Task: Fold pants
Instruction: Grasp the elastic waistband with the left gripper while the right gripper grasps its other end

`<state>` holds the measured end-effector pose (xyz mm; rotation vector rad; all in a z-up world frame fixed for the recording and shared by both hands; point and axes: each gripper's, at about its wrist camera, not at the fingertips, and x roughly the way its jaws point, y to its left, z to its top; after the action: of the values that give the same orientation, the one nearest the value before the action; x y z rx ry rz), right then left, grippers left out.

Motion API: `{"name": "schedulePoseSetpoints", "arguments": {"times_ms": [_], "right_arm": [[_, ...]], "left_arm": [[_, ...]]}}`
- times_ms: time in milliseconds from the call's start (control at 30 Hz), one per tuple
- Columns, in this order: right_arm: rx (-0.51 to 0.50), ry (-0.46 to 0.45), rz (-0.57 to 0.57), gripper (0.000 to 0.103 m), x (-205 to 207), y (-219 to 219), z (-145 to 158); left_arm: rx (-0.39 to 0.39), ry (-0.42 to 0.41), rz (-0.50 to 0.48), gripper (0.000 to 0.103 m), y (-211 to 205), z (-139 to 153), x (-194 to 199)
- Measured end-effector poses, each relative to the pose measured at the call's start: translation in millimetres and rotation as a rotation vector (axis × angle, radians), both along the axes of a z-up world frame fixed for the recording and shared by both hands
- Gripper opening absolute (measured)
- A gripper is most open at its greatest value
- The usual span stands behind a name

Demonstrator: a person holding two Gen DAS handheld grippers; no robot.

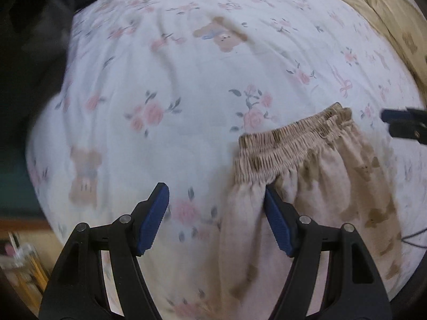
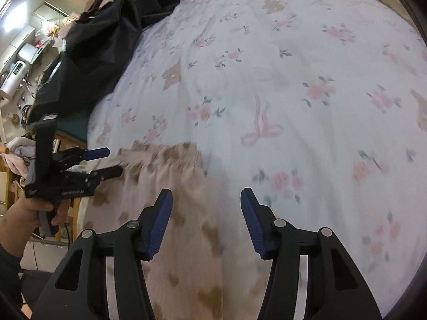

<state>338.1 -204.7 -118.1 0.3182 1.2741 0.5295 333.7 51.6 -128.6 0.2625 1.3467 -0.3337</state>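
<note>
With the bear-print pants (image 1: 307,186) lying on the floral bedsheet (image 1: 186,80), I was reaching in to start the fold, my left tongs (image 1: 217,200) and right tongs (image 2: 206,200) both spread and empty above the waistband (image 1: 288,138), which I judged each needed to pinch next.

A: What's seen of the room?
B: A bed (image 2: 280,61) is covered w/ a white floral sheet (image 1: 165,85); a tan quilt (image 1: 373,13) is bunched at its far edge.
A: Anything else?
B: Dark clothing (image 2: 106,34) is heaped on one corner; cluttered shelves (image 2: 24,61) are lit from above, wooden furniture (image 2: 8,176) beside.
</note>
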Motion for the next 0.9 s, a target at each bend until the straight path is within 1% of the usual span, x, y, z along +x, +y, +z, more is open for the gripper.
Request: {"name": "schedulePoseSetpoints", "arguments": {"times_ms": [33,67,200,267,300,333,367,433,467,500,533,567,600,633,733,767,800,833,900], "right_arm": [[-0.006,0.013,-0.005,0.049,6.5,4.0,-6.9],[-0.004,0.021,-0.004,0.049,10.5,7.0,-11.7],[0.016,0.027,0.050,0.048,22.3,26.5,-25.7],[0.015,0.024,0.066,0.048,25.2,31.9,-28.3],[0.010,0.034,0.075,0.048,26.9,35.6,-32.6],[0.006,0.044,0.083,0.040,27.2,38.1,-35.4],[-0.001,0.050,0.093,0.030,27.9,40.6,-37.6],[-0.021,0.040,0.125,0.023,26.7,45.6,-37.5],[-0.045,0.021,0.143,0.017,26.6,47.5,-35.1],[-0.058,0.010,0.161,0.015,27.2,47.5,-31.8],[-0.063,-0.002,0.173,0.012,28.3,47.2,-27.4],[-0.073,-0.013,0.185,0.010,29.1,47.2,-24.2],[-0.091,-0.029,0.206,0.010,30.8,47.5,-19.1],[-0.106,-0.046,0.222,0.009,34.1,48.4,-12.8],[-0.149,-0.097,0.232,0.009,51.5,47.2,7.4],[-0.160,-0.114,0.231,0.009,59.0,46.9,15.1],[-0.183,-0.157,0.232,0.009,70.8,47.4,30.4],[-0.197,-0.193,0.229,0.009,77.8,48.9,41.5],[-0.230,-0.277,0.218,0.009,92.6,47.6,67.2]], "left_arm": [[0.003,0.010,-0.010,0.068,-1.9,-2.7,3.0],[0.006,0.019,-0.024,0.068,-4.5,-5.7,6.4],[-0.002,0.026,-0.078,0.068,-16.5,-9.4,13.9],[-0.020,0.020,-0.095,0.063,-21.9,-11.3,17.9],[-0.022,0.027,-0.100,0.052,-24.3,-14.6,18.8],[-0.035,0.048,-0.102,0.042,-26.0,-19.5,19.0],[-0.056,0.051,-0.103,0.040,-28.8,-22.8,19.5],[-0.064,0.022,-0.120,0.038,-32.4,-25.1,18.4],[-0.076,0.010,-0.130,0.036,-33.7,-26.1,17.7],[-0.094,0.006,-0.137,0.026,-33.0,-26.6,16.3],[-0.134,0.018,-0.146,0.010,-32.5,-26.2,16.9],[-0.157,0.029,-0.144,0.009,-33.6,-26.3,16.5],[-0.161,0.021,-0.138,0.008,-33.2,-23.6,18.2],[-0.159,-0.004,-0.141,0.007,-35.2,-17.6,21.6],[-0.155,-0.044,-0.142,0.007,-37.2,-0.2,35.2],[-0.138,-0.067,-0.155,0.007,-40.0,6.6,45.2],[-0.125,-0.099,-0.168,0.007,-42.3,15.5,52.2],[-0.109,-0.149,-0.179,0.007,-43.5,29.5,63.4],[-0.118,-0.234,-0.192,0.007,-41.9,60.6,83.7]]}}
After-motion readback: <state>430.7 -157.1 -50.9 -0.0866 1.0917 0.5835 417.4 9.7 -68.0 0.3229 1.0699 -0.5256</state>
